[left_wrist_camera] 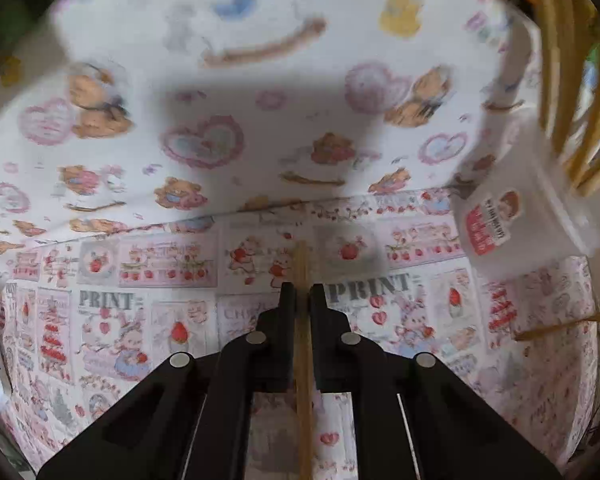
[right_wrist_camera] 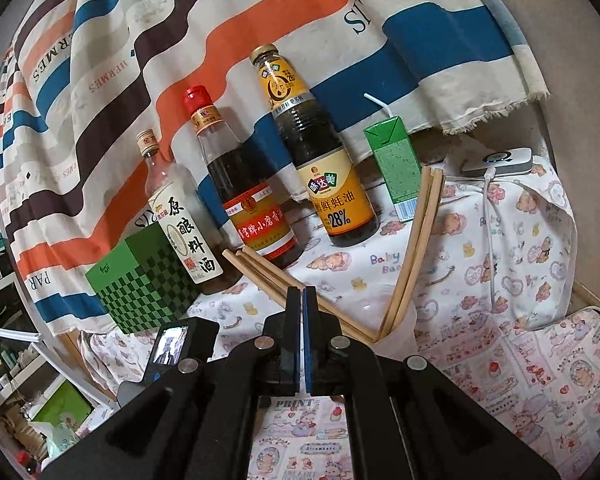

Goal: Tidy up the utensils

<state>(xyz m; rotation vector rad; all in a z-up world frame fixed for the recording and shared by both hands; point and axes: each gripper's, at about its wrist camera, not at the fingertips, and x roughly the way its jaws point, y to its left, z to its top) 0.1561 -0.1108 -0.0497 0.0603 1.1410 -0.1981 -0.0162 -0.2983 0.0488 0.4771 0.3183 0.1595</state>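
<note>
The left gripper (left_wrist_camera: 299, 292) clenches one chopstick (left_wrist_camera: 303, 360) above open tabletop (left_wrist_camera: 140, 280); the right gripper (right_wrist_camera: 303, 294) is closed, empty; bottles (right_wrist_camera: 256, 184) crowd behind; chopsticks (right_wrist_camera: 414, 248) lean in a cup (right_wrist_camera: 396, 340) just right.

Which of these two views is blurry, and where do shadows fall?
Left wrist view: motion blur smears the bear-print cloth, a broad dark shadow crosses its middle, yet the left hand-held gripper and its chopstick stay sharp. Right wrist view: crisp, evenly lit, readable bottle labels, fisheye bending at the edges.
</note>
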